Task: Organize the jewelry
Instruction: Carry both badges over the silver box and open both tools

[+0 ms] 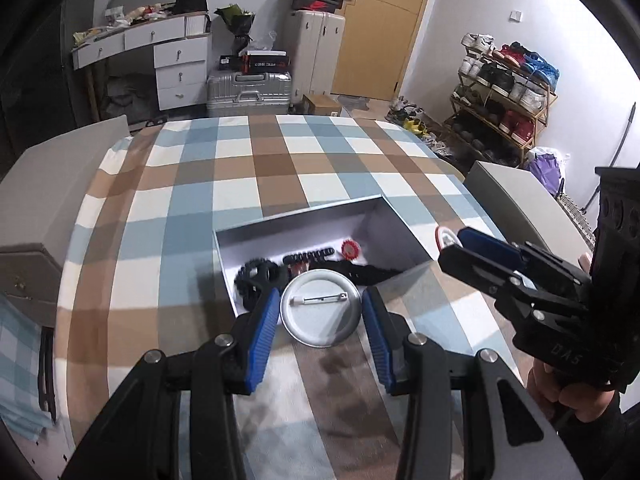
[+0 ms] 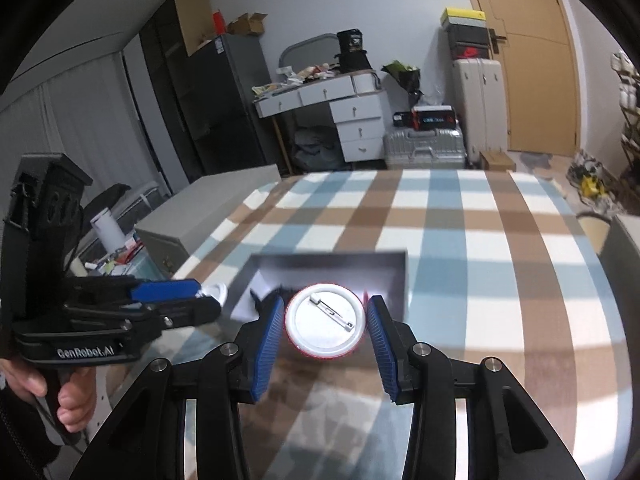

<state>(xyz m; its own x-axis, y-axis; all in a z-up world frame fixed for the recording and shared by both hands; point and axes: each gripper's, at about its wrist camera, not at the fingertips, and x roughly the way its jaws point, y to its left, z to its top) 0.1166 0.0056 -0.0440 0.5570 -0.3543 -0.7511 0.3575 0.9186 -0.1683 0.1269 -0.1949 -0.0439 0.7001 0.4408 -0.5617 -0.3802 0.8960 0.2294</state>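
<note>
My left gripper (image 1: 320, 292) is shut on a round pin badge (image 1: 320, 312), silver back and clasp facing me, held just above the near edge of an open grey box (image 1: 280, 236). Inside the box lie a black beaded bracelet (image 1: 308, 257), a black toothed ring (image 1: 256, 274), a red round piece (image 1: 351, 249) and a dark strap (image 1: 368, 272). My right gripper (image 2: 327, 300) is shut on a red-rimmed badge (image 2: 326, 320), white back up, in front of the same box (image 2: 328, 260). From the left wrist, the right gripper (image 1: 450, 244) hangs right of the box.
The box stands on a table under a blue, brown and white checked cloth (image 1: 240, 168). Grey cabinets flank the table at the left (image 1: 60, 184) and right (image 1: 516, 192). Beyond are suitcases (image 1: 248, 92), a white desk (image 1: 176, 60) and a shoe rack (image 1: 504, 96).
</note>
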